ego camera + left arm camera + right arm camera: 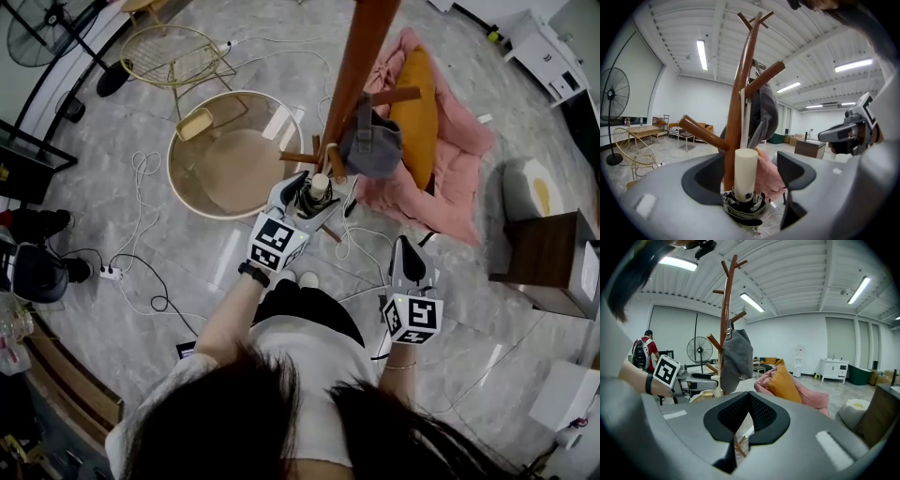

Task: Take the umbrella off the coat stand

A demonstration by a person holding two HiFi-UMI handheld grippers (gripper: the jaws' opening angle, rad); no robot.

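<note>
The left gripper (305,197) is held with its jaws spread on either side of the umbrella's (746,168) cream handle, which is seen upright just beside the pole of the coat stand (364,47). The right gripper (749,418) is kept pressed together and empty, well below a grey cap (372,145) hung on the stand.

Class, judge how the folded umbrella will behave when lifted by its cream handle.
The handle looks smooth and round, so it may slip between the left gripper's open jaws. The crumpled canopy below would probably flop.
</note>
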